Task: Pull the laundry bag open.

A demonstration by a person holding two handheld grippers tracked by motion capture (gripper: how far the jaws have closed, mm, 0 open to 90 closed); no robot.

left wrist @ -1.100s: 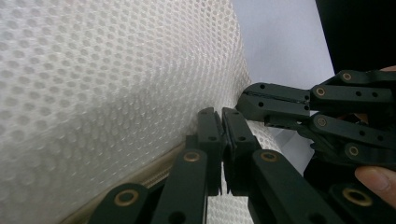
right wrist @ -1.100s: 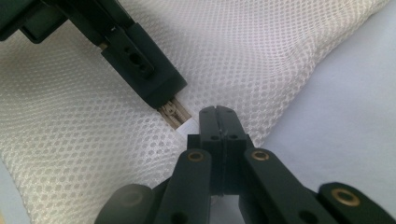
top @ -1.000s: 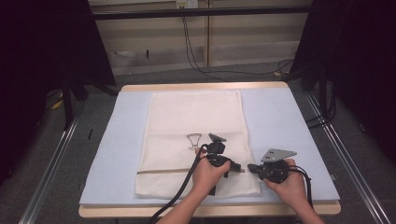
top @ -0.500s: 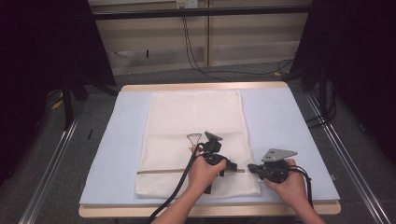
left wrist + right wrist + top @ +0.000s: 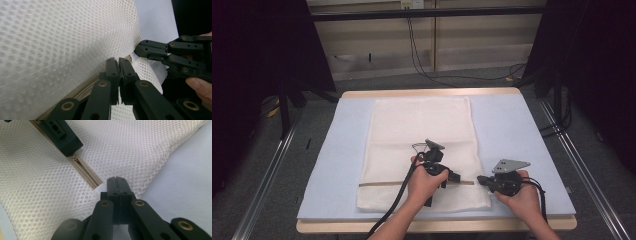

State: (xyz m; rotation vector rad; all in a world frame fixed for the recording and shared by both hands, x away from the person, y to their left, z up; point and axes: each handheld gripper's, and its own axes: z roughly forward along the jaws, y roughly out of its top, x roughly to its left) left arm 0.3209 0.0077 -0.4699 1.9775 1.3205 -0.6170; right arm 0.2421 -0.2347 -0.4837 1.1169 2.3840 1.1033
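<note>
Both grippers, left gripper (image 5: pixel 451 176) and right gripper (image 5: pixel 482 179), stay clenched on the mesh laundry bag (image 5: pixel 419 125) at its zipper (image 5: pixel 83 171); nothing shifted, so unzipping hasn't begun.

A lab recording booth: black curtains (image 5: pixel 267 55) flank a padded tabletop (image 5: pixel 512 125), with floor rails (image 5: pixel 267 175) and trailing wall cables (image 5: pixel 422 55).

Matt mesh cloth on a smooth pad

The mesh laundry bag (image 5: pixel 419 145) is cream open-weave cloth with a beige woven zipper (image 5: pixel 85 171); the light blue table cover (image 5: pixel 517 130) looks smooth and matt; gripper jaws are matt black plastic with brass rivets.
</note>
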